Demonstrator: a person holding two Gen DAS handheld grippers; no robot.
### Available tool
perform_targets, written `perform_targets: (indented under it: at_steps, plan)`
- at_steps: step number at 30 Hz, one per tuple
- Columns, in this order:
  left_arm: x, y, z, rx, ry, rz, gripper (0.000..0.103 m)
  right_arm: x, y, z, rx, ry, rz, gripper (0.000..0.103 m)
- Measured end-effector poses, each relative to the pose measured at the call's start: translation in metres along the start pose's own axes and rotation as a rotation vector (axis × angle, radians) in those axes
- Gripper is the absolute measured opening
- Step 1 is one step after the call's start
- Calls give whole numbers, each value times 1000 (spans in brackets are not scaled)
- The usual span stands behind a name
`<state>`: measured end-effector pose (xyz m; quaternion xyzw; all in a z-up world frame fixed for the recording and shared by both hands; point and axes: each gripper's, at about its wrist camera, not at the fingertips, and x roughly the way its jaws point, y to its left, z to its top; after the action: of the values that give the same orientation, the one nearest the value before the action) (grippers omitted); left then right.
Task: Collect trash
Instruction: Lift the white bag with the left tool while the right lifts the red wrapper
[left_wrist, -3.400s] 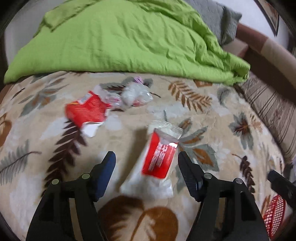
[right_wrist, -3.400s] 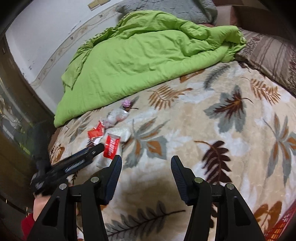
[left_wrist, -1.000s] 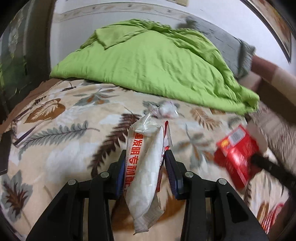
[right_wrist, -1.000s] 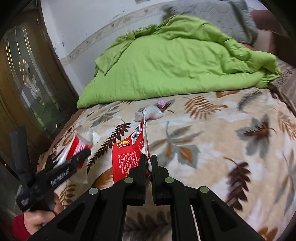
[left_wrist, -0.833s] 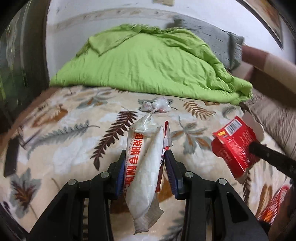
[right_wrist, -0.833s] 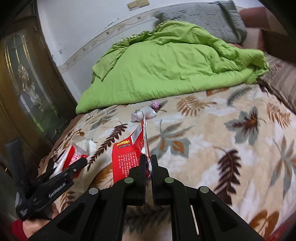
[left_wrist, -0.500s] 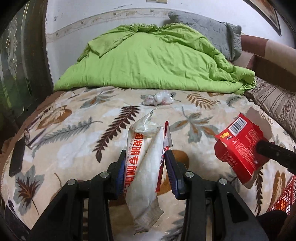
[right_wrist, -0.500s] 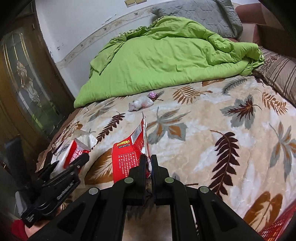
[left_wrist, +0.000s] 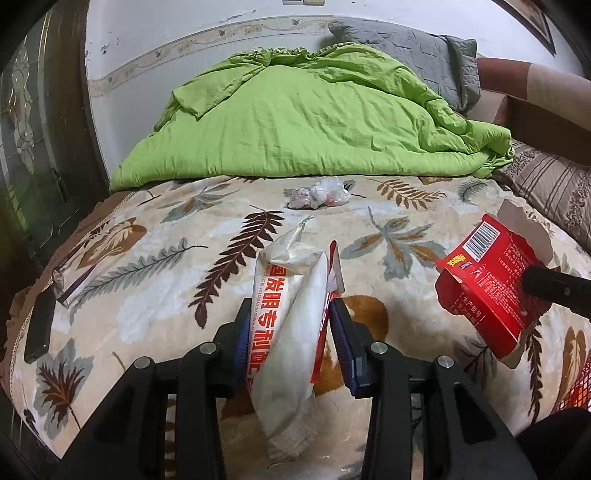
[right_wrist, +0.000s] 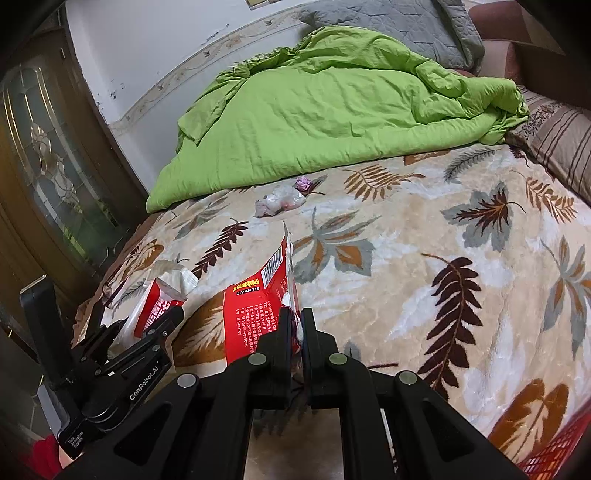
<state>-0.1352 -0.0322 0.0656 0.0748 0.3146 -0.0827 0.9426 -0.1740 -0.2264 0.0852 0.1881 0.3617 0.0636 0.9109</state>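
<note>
Red-printed white plastic packet (left_wrist: 284, 332) sits clamped in the left gripper (left_wrist: 291, 332); the right gripper (right_wrist: 294, 332) pinches a torn red cardboard box (right_wrist: 255, 314). Crumpled clear wrappers (left_wrist: 319, 192) remain mid-frame on the leaf-patterned blanket (left_wrist: 424, 221); nothing is binned yet.

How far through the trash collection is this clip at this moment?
Midway. Done: two pieces are lifted off the bed. In hand: the left gripper is shut on the white wrapper, and the right gripper pinches the red carton. Left: both still need dropping into the red basket, and the crumpled plastic wrapper and small purple wad remain on the blanket.
</note>
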Motion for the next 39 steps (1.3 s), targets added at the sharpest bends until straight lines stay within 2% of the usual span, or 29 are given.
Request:
perform_targets:
  at_steps: [35, 39]
  plan:
    - [-4, -5, 0, 35, -12, 0, 40, -2, -2, 1, 8, -7, 1, 6]
    - [-5, -4, 2, 22, -18, -39, 40, -5, -3, 1, 13, -16, -1, 6]
